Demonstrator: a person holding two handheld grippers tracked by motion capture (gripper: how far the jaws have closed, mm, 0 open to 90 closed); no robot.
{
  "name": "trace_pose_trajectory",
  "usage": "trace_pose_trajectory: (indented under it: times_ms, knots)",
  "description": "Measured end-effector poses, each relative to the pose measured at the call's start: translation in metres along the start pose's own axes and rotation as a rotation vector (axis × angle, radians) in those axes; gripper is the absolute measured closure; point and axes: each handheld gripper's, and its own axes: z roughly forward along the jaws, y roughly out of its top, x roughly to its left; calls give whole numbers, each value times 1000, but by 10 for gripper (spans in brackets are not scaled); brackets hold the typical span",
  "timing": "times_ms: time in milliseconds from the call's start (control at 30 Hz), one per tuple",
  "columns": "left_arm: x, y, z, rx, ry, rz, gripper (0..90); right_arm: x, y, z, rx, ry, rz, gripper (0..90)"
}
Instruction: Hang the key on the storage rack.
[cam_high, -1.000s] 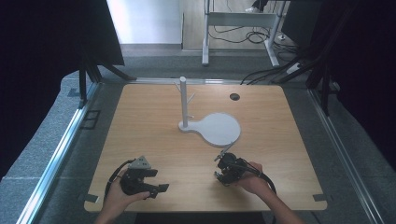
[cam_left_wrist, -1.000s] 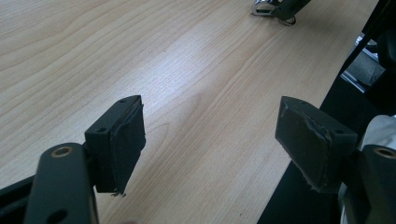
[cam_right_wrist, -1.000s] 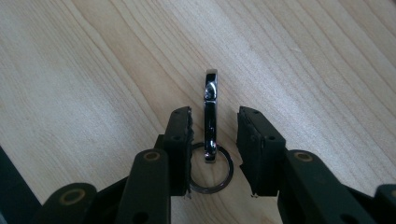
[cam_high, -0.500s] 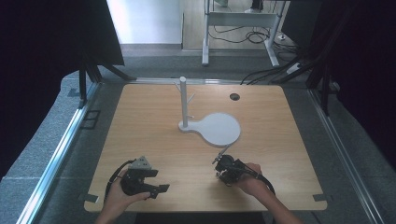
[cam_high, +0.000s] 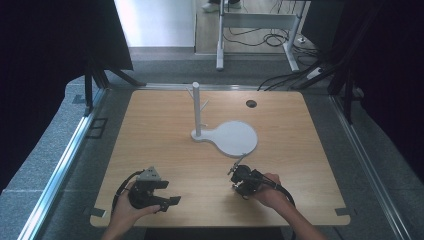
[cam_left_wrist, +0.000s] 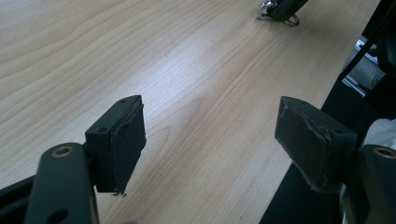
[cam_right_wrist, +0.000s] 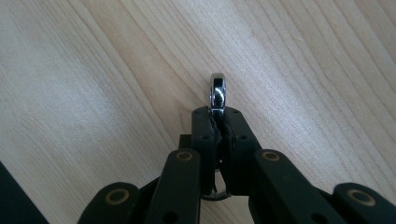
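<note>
My right claw (cam_right_wrist: 218, 119) has just pinched together on a shiny metal ring (cam_right_wrist: 217, 91), which stands on edge between the pads, its top curve poking out past the tips and a bit of its lower curve showing beneath them. In the high view that same right claw (cam_high: 234, 171) sits low over the wooden surface (cam_high: 150, 130), near the front edge and right of centre, with my hand behind it and the cable trailing back toward me. Just beyond its tips lies the round white base (cam_high: 235, 137) of a small stand, whose white post (cam_high: 196, 107) rises upright with short pegs branching off near its top. My left claw (cam_left_wrist: 212, 135) is spread wide with nothing between its pads, and bare wood lies under it. From above, the left claw (cam_high: 172, 201) rests near the front left of the surface, well apart from the right one, its jaws pointing toward the right. Along its own view, the ring (cam_left_wrist: 265, 11) held by the right claw shows far off at the top. A small dark hole (cam_high: 251, 103) marks the far right part of the surface.
</note>
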Motion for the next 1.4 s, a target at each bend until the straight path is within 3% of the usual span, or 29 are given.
trace_pose_trajectory:
  times_ms: [367,800,1400]
  knots:
    - [0,0,0,10,-1,-1,249,-4,9,-28,-63,-38,-16,849]
    - [0,0,1,11,-1,1,249,-7,22,-46,-116,-53,-13,849]
    - [0,-1,2,22,-5,1,249,-26,48,-45,-123,-62,13,848]
